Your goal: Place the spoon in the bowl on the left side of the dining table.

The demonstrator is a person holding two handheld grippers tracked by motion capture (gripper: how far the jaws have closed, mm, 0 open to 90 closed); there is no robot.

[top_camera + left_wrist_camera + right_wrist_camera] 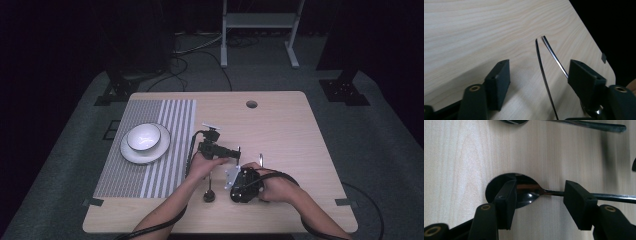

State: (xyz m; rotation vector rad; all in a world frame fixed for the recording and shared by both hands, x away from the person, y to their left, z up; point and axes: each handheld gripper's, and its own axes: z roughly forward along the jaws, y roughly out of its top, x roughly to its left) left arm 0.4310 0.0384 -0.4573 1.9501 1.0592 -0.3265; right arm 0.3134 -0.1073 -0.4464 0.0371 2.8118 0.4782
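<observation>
The left gripper [539,72] has its two black fingers apart. A thin metal handle [546,85] lies on the tabletop between them, and a second shiny stem [555,58] runs up to the right finger. I cannot tell if that finger touches it. The other finger is well away, so nothing is squeezed yet.

The right gripper [539,195] also has its fingers apart. It hangs just over a spoon [524,192] that lies flat on the wood. The round end is by one finger and the long end runs past the other. The spoon does not look pinched. Another spoon [584,125] lies near it.

From above, both hands are close together near the front edge of the table [290,125], about in the middle. Over by the left edge a striped mat [165,175] holds a white plate [131,155] with a bowl [143,137] on it.

I think the job is just starting. The plate and bowl are in place. The spoons all lie on bare wood, off the mat. They have yet to be gripped, lifted and laid beside the plate.
</observation>
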